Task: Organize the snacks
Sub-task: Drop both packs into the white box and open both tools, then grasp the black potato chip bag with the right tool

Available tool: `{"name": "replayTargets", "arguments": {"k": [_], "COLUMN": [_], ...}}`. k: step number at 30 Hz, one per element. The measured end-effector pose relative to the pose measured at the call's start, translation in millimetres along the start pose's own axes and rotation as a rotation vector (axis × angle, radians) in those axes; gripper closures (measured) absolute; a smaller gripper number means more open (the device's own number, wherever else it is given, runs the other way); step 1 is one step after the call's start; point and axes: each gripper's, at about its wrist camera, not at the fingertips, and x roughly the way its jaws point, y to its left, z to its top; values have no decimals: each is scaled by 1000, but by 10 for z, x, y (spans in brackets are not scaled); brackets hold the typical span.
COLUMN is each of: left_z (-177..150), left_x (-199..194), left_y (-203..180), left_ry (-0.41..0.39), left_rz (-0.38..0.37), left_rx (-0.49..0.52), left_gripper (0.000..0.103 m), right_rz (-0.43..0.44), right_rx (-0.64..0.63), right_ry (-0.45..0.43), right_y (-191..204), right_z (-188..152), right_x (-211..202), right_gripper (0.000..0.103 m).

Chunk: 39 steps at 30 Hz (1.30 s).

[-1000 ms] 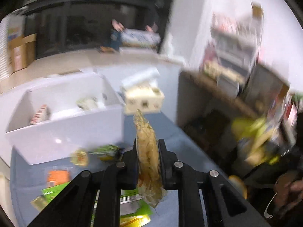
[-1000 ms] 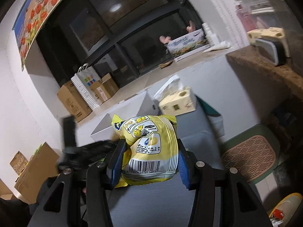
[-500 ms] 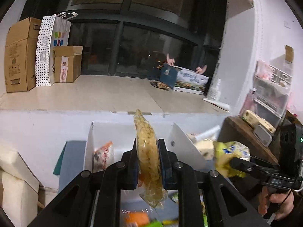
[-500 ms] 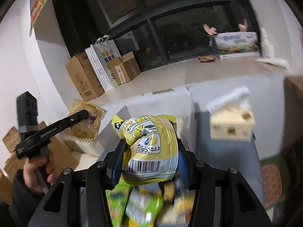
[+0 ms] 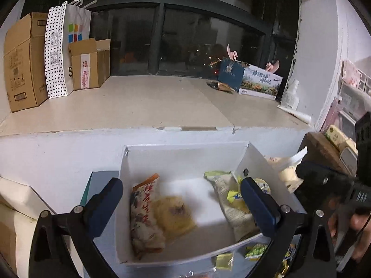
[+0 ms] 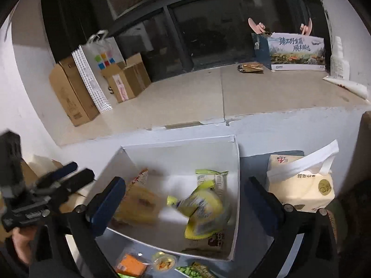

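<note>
My left gripper [image 5: 180, 199] and right gripper [image 6: 185, 199]: jaws just opened wide, nothing between. 2 packets dropped: yellow bag [image 6: 204, 210] and clear packet [image 5: 174, 215] lie inside white box [image 5: 185, 147]. More snacks [image 6: 131, 264] wait in front.

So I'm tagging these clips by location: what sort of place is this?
Probably a lived-in room at home, used partly for storage: a wide window ledge holds cardboard boxes and a dotted paper bag, and a white box of snack packets sits beside a tissue pack.
</note>
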Motion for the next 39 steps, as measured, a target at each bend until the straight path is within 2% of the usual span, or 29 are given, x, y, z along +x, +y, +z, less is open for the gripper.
{"name": "replayTargets", "arguments": {"k": [2, 6, 12, 14, 20, 23, 26, 29, 32, 35, 39], "left_z": [-26, -52, -291, -441, -941, -1220, -1481, -1760, -1935, -1985, -1964], "left_x": [-72, -289, -840, -1062, -1672, -1951, -2126, -2256, -2324, -2291, -2276], "left_y": [13, 1, -157, -217, -437, -524, -570, -630, -671, -723, -755], "left_ry": [-5, -22, -72, -79, -125, -156, -144, -120, -104, -79, -82], "left_rz": [2, -23, -65, -93, -113, -91, -110, -113, -157, -162, -179], "left_rx": [6, 7, 54, 64, 118, 124, 92, 65, 41, 43, 49], "left_gripper": [0, 0, 0, 0, 0, 0, 0, 0, 0, 0, 0], "right_rz": [-5, -9, 54, 67, 100, 71, 50, 5, -46, -91, -102], "right_rx": [-5, -29, -78, -99, -101, -89, -71, -68, -105, -141, -136], "right_ry": [8, -34, -106, -151, -272, -302, -329, -316, -260, -192, -132], "right_y": [-2, 73, 240, 290, 304, 261, 201, 141, 98, 44, -34], "right_z": [1, -8, -185, -317, -790, -1125, -1422, -1681, -1888, -1982, -2027], "right_x": [-45, -198, -635, -872, -1538, -1874, -2150, -2336, -2368, -2249, -2059], "right_gripper": [0, 0, 0, 0, 0, 0, 0, 0, 0, 0, 0]}}
